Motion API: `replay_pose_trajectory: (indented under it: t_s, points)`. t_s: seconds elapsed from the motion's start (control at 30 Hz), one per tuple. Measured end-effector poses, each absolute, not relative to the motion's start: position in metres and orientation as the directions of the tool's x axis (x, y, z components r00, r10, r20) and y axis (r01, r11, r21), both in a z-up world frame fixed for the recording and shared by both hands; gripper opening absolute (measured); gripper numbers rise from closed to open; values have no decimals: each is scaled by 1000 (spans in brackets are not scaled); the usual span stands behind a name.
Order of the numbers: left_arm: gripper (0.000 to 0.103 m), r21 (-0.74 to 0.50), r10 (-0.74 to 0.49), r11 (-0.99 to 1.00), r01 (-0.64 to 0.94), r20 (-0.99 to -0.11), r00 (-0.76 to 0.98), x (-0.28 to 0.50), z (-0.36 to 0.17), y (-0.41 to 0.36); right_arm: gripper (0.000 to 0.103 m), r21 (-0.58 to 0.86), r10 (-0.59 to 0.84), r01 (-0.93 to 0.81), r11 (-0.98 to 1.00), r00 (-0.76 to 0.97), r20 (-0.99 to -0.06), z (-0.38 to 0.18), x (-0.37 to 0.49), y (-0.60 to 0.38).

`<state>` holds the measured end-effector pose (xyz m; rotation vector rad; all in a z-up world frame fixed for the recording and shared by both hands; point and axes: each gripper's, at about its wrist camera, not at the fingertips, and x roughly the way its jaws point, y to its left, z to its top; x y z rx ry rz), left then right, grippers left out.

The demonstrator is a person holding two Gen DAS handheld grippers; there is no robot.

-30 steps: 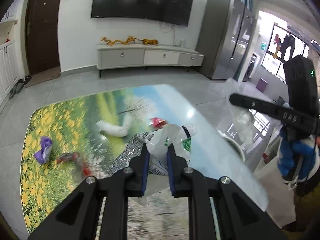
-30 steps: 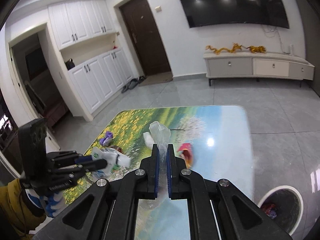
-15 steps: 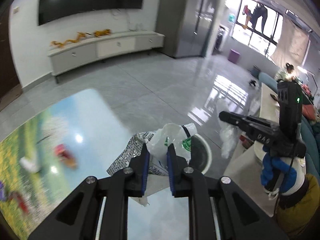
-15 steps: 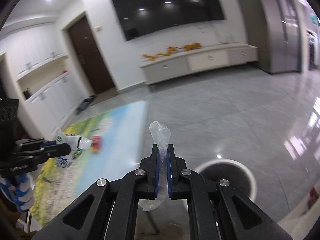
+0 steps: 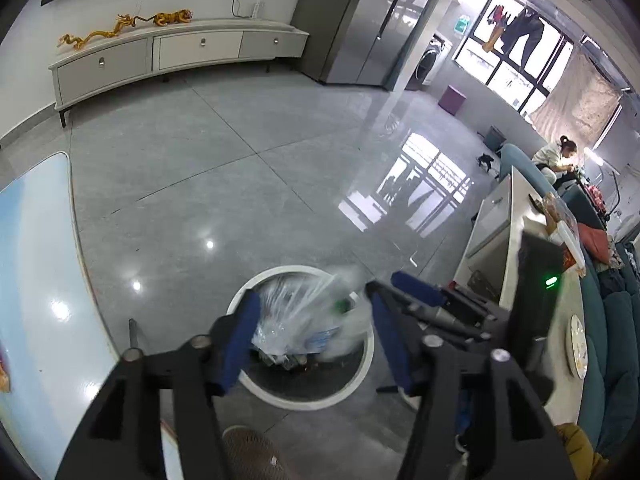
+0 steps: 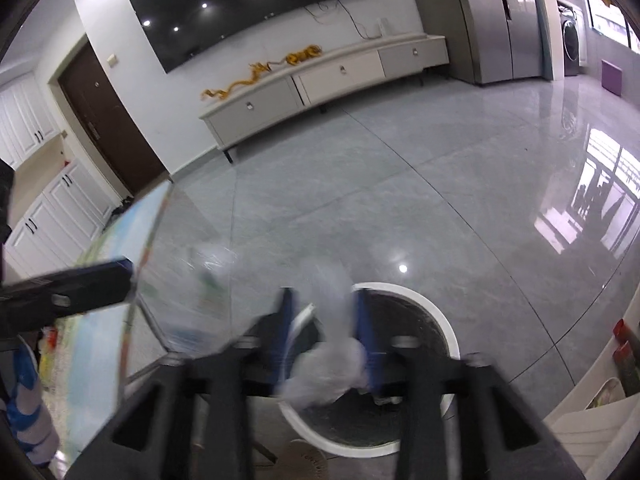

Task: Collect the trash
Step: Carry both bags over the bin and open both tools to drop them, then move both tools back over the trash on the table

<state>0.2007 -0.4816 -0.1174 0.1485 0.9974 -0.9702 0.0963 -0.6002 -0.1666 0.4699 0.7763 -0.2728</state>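
My left gripper (image 5: 312, 320) is open above the round white trash bin (image 5: 256, 388) on the floor. A blurred bundle of plastic bags and wrappers (image 5: 308, 320) hangs loose between its fingers, over the bin's mouth. My right gripper (image 6: 324, 320) is also open, above the same bin (image 6: 444, 320). A blurred clear plastic bag (image 6: 332, 376) is between its fingers, free of the pads. The right gripper shows in the left wrist view (image 5: 416, 300); the left one shows in the right wrist view (image 6: 68, 288) with its blurred bundle (image 6: 200, 288) beside it.
The table with the flower-print top (image 5: 36, 280) lies left of the bin, its edge close by. A white counter (image 5: 516, 248) and a teal sofa (image 5: 608, 320) stand to the right. A TV cabinet (image 5: 168, 48) lines the far wall across open grey floor.
Both grippers have swung from the table to above the bin and opened. The bag bundle and the clear bag, gripped before, are now loose and blurred between the fingers.
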Motion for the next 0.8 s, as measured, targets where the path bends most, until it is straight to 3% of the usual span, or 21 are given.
replay_pose_trajectory:
  t_s: [0.2, 0.37, 0.8]
  points:
    - [57, -266, -615, 603, 752, -756, 225, 192, -112, -472, 46, 308, -65, 417, 855, 676, -734, -177, 92, -597]
    - [57, -213, -622, 629, 748, -714, 320, 170, -92, -447, 46, 286, -95, 400, 870, 708, -700, -154, 79, -585]
    - [57, -90, -609, 679, 729, -623, 490, 122, -25, -340, 46, 258, -119, 276, 926, 862, -493, -38, 26, -505]
